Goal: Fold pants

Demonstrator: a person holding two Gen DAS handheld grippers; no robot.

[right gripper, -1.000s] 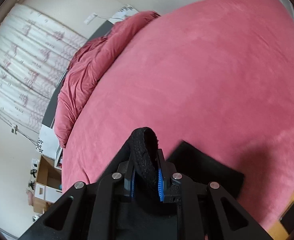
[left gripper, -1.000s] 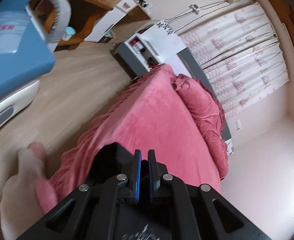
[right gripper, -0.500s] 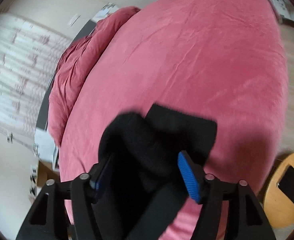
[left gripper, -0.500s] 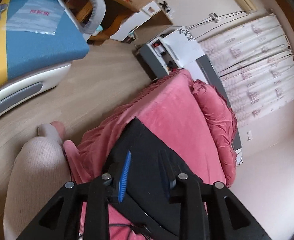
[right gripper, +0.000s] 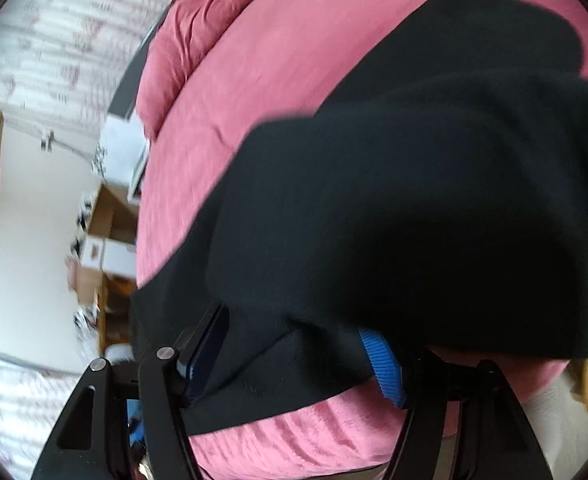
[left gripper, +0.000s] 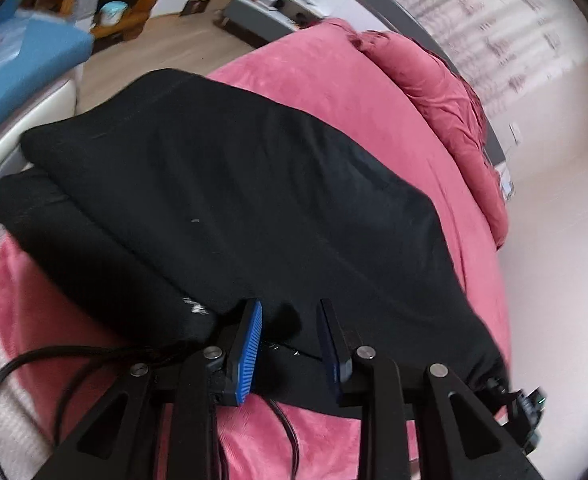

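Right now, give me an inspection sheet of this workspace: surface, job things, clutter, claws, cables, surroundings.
Surface: pink bedspread on a bed, lightly creased.
Job's things: black pants lie folded in layers on the bedspread.
Clutter: nothing seen on the bed besides a bunched pink duvet.
Claws: left claw open, pants edge between the jaws; right claw open, jaws either side of the fabric.
Cables: black cable loops beside the left claw.
Surroundings: patterned curtains, wooden floor, cardboard boxes.

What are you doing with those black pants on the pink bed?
A person with a gripper in each hand is folding the black pants on the pink bed. The pants now lie doubled over. The left gripper and the right gripper have just opened, fabric loose between their jaws.
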